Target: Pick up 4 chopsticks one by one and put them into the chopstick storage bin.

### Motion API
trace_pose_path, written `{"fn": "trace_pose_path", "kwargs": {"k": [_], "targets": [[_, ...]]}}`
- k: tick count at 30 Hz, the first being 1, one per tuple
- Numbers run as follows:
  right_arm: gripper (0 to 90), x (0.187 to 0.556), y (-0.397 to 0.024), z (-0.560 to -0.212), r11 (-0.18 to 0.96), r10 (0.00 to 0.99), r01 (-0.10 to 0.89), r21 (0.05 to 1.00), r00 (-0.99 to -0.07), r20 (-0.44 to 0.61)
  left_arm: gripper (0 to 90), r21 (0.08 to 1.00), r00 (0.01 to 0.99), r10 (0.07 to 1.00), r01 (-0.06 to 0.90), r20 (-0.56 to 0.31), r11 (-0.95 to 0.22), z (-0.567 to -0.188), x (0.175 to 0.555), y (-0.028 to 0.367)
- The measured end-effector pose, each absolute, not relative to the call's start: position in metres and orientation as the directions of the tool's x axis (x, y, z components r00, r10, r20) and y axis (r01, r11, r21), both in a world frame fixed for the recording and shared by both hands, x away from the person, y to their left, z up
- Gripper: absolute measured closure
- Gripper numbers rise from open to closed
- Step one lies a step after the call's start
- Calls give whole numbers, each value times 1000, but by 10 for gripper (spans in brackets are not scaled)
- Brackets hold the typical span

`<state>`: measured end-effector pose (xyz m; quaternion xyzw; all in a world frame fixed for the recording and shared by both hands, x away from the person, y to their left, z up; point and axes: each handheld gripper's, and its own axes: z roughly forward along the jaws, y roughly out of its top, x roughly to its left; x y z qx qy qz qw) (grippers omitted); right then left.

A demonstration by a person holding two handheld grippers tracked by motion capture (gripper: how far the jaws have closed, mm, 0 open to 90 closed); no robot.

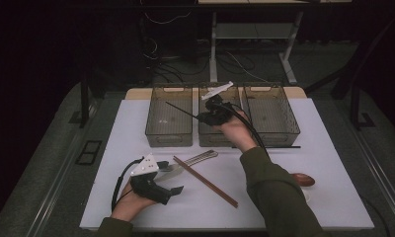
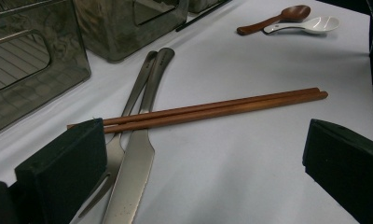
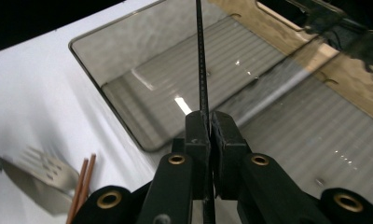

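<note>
From above the near edge we look forward and down over the whole table [image 1: 136,207]. Our left gripper view sits low, close over the brown chopsticks [image 2: 212,108]. Our right gripper view looks down into a bin [image 3: 128,74]; both share those chopsticks.

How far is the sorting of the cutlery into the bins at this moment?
Done: little; the three bins look nearly empty. In hand: the right gripper is shut on a black chopstick above the left bin. Left: another black chopstick, the brown chopsticks, knife, fork and two spoons. The left gripper is open.
</note>
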<state>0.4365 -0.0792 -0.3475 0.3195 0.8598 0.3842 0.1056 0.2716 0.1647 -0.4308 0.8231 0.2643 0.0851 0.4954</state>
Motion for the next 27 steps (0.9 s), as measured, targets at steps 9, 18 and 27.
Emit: {"fn": "trace_pose_path", "kwargs": {"k": [9, 18, 27], "targets": [[852, 453, -40, -358, 524, 654, 506, 685, -754, 57, 0, 859, 847, 517, 352, -123, -373, -431, 272, 165], [850, 467, -12, -368, 535, 692, 544, 646, -721, 33, 0, 859, 849, 514, 349, -121, -375, -430, 272, 164], [775, 469, -4, -376, 521, 688, 535, 665, -725, 43, 0, 858, 851, 512, 348, -120, -377, -430, 272, 165]]}}
